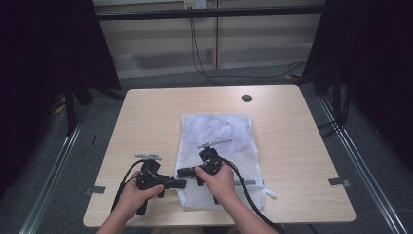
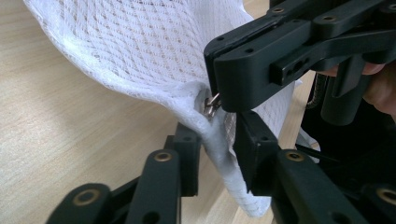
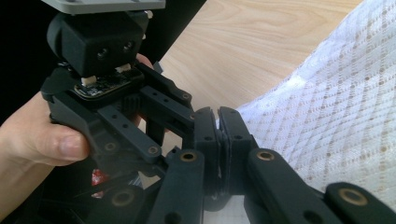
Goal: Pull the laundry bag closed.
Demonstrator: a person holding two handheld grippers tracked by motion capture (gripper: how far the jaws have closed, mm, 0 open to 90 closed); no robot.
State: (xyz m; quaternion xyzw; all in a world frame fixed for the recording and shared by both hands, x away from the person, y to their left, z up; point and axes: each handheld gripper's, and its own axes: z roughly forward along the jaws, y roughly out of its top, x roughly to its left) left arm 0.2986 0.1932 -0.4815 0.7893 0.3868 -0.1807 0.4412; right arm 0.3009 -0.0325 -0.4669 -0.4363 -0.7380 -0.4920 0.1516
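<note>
Right hand-held gripper (image 3: pixel 218 140) clamped on the zipper pull (image 2: pixel 211 105) of the white mesh bag (image 1: pixel 216 146), left hand-held gripper (image 2: pixel 217 154) pinching its edge near the counter (image 1: pixel 146 117) front; probably unzipping, so pull steadily, keeping mesh taut.

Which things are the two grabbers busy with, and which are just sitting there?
In use:
white mesh laundry bag
small metal zipper pull on its edge
left gripper, pinching the bag's edge
right gripper, shut on the pull

Just there:
light wooden table
round dark cable hole
</note>
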